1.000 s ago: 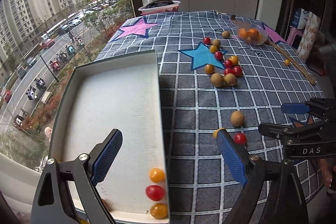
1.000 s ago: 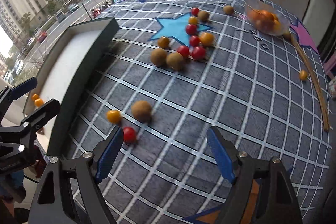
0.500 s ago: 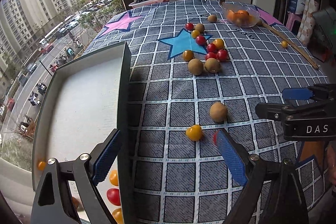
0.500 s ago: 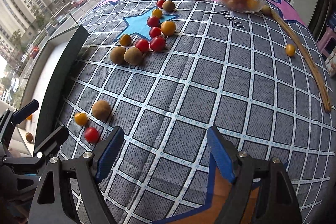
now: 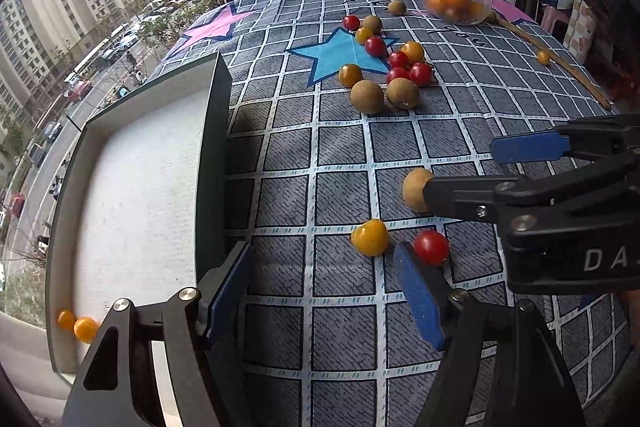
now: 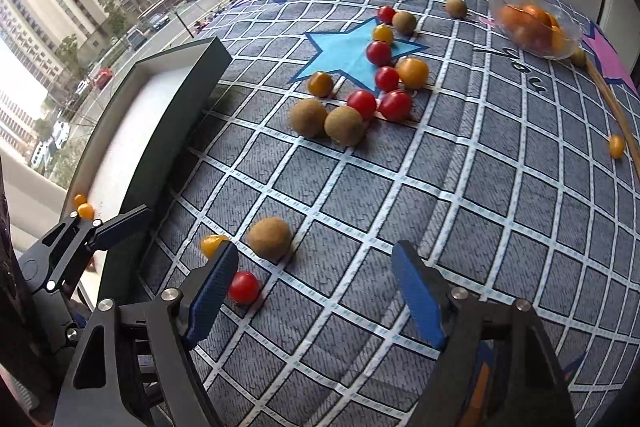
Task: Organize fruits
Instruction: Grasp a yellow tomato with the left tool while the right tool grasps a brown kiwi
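Cherry tomatoes and brown longans lie on a checked cloth. A brown longan [image 6: 269, 238], a yellow tomato [image 6: 213, 244] and a red tomato [image 6: 243, 287] sit close in front of my grippers. My right gripper [image 6: 316, 301] is open, with the longan just ahead of its gap and the red tomato by its left finger. My left gripper [image 5: 324, 295] is open and empty, and the yellow tomato [image 5: 370, 237] and red tomato [image 5: 431, 247] lie just ahead of it. A white box [image 5: 140, 187] with dark walls holds two yellow tomatoes [image 5: 78, 325] in a near corner.
A cluster of red and yellow tomatoes and longans [image 6: 362, 103] lies further back around a blue star. A clear bowl of orange fruit [image 6: 534, 25] stands at the far right. A wooden stick [image 6: 616, 111] and a lone yellow tomato [image 6: 616, 145] lie by the right edge.
Both grippers have moved closer to the three near fruits. The left gripper has shifted right, off the box and over the cloth. Both stay open.
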Tool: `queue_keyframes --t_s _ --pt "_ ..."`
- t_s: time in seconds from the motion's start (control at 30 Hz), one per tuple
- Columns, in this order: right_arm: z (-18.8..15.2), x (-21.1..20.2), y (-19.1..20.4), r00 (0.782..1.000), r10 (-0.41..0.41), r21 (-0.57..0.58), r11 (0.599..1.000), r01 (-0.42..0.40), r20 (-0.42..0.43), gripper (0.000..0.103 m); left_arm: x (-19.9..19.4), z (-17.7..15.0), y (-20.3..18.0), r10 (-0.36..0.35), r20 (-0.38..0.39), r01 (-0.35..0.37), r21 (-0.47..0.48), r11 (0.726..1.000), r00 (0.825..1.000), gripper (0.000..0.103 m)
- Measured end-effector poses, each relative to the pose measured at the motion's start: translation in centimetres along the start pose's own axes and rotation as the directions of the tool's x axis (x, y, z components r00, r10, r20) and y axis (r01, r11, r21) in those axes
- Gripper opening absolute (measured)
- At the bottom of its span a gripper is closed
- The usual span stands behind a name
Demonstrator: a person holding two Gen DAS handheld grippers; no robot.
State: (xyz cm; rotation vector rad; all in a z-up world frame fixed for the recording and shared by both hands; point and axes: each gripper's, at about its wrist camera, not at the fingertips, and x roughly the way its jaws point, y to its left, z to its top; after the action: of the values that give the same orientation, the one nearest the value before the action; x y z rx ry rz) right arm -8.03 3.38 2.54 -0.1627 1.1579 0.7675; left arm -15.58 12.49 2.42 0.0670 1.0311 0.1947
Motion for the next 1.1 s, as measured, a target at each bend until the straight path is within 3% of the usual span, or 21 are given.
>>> queue_keyframes --t_s 0.1,0.33,0.4,0.6,0.67,0.73,1.1 --pt "0.2 0.8 0.5 0.999 0.022 -0.018 1.0 -0.023 -0.026 0.053 0.3 0.0 -0.1 -0.007 -0.005 0.007 0.0 1.0 1.0 0.074" --pt "0.5 1.6 2.2 0.999 0.017 -0.108 0.994 -0.021 -0.042 0.042 1.1 0.3 -0.4 -0.03 -0.013 0.03 -0.005 1.0 0.999 0.069" --pt "0.6 1.8 2.2 0.998 0.025 -0.112 0.993 -0.03 -0.052 0.023 1.2 0.4 -0.4 -0.032 -0.013 0.032 -0.005 0.999 0.999 0.069" --pt "0.6 1.2 0.5 0.998 0.045 -0.049 0.998 -0.047 -0.037 0.023 1.4 0.9 -0.5 -0.073 -0.011 0.073 -0.019 0.997 0.997 0.052" --pt "0.3 0.8 -0.1 0.999 0.041 -0.03 0.999 -0.042 -0.031 0.023 1.5 1.1 -0.7 -0.098 -0.009 0.098 -0.02 0.995 0.995 0.032" --pt "0.0 0.4 -0.6 0.999 0.032 -0.021 0.999 -0.033 -0.026 0.023 1.5 1.2 -0.9 -0.12 -0.008 0.12 -0.016 0.993 0.993 0.022" --pt "-1.0 -1.3 -1.4 1.0 0.022 0.003 1.0 -0.022 0.003 0.023 0.2 0.5 -0.5 -0.147 0.003 0.147 -0.038 0.988 0.989 0.021"
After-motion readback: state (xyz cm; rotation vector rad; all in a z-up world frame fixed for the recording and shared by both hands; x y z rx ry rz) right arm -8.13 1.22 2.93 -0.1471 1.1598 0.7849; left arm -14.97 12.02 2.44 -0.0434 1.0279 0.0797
